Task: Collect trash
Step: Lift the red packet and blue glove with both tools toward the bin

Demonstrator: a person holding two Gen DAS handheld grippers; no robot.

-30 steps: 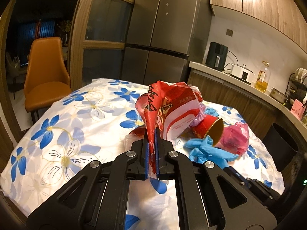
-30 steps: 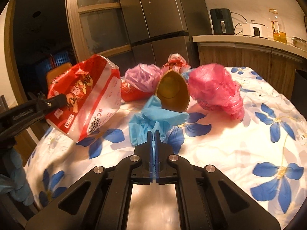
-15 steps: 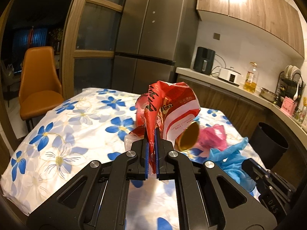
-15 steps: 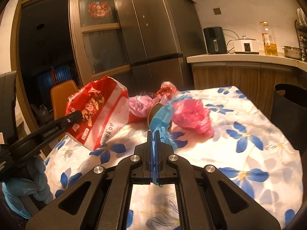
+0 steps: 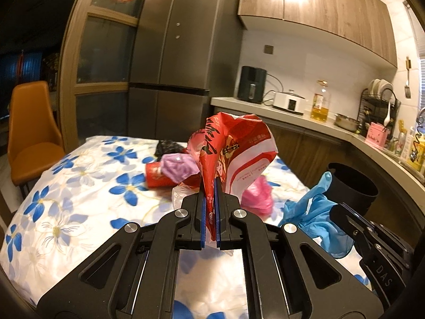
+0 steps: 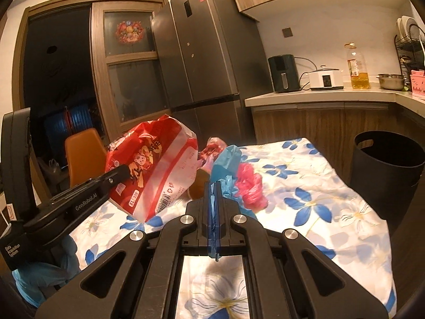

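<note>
My left gripper (image 5: 209, 186) is shut on a red and white plastic bag (image 5: 239, 151) and holds it above the flowered table (image 5: 79, 186). The bag also shows in the right wrist view (image 6: 156, 170). My right gripper (image 6: 214, 186) is shut on a blue glove (image 6: 225, 162), seen hanging at the right in the left wrist view (image 5: 310, 210). On the table lie a red paper cup (image 5: 156, 175), a purple bag (image 5: 178, 166), a pink bag (image 5: 257, 196) and a black wad (image 5: 168, 146). A black trash bin (image 6: 385, 170) stands right of the table.
An orange chair (image 5: 29, 130) stands at the table's left. A tall grey fridge (image 5: 183, 61) is behind the table. A counter (image 5: 305, 122) with appliances, an oil bottle and a dish rack runs along the right wall.
Both grippers have lifted up and back from the table with their loads. The blue glove came off the table. The trash bin has come into view on the right.
</note>
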